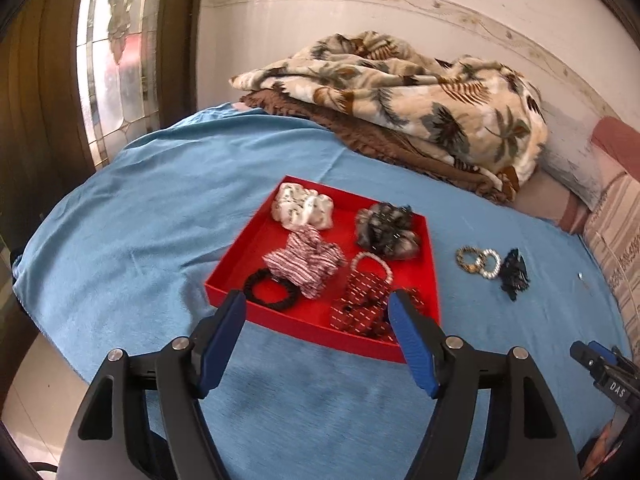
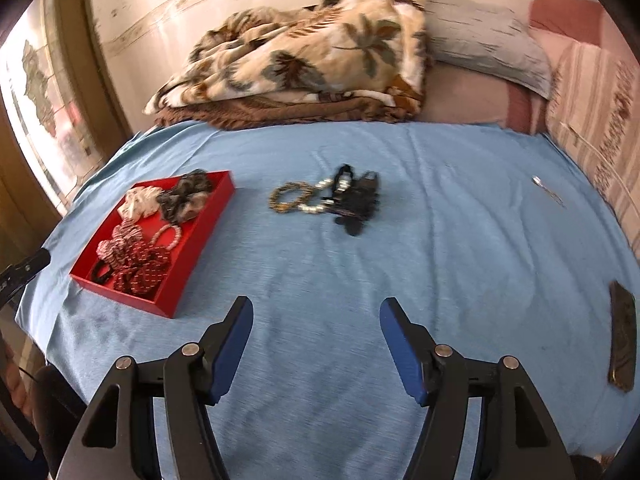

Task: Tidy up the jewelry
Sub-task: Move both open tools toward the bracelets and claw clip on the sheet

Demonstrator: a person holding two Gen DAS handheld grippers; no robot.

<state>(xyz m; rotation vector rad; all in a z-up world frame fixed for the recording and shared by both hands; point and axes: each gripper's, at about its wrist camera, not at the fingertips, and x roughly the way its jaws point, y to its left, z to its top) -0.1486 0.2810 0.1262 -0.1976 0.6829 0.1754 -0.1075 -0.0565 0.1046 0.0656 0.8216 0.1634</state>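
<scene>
A red tray (image 1: pixel 240 252) (image 2: pixel 208 224) lies on the blue bedsheet. It holds a white scrunchie (image 1: pixel 302 210), a grey one (image 1: pixel 386 230), a striped pink one (image 1: pixel 304 262), a black hair tie (image 1: pixel 270 290), a pearl bracelet (image 1: pixel 370 264) and a red beaded piece (image 1: pixel 360 308). Outside it lie a gold bead bracelet (image 2: pixel 290 198) (image 1: pixel 468 260), a pearl bracelet (image 2: pixel 320 200) (image 1: pixel 490 264) and a black hair clip (image 2: pixel 356 204) (image 1: pixel 514 274). My left gripper (image 1: pixel 318 344) is open and empty over the tray's near edge. My right gripper (image 2: pixel 316 344) is open and empty, short of the loose pieces.
A palm-print blanket (image 2: pixel 304 56) on a brown one lies at the far side by the wall. Pillows (image 2: pixel 492 48) are at the far right. A phone (image 2: pixel 622 336) lies at the right edge, a small metal piece (image 2: pixel 546 188) further back. A window is on the left.
</scene>
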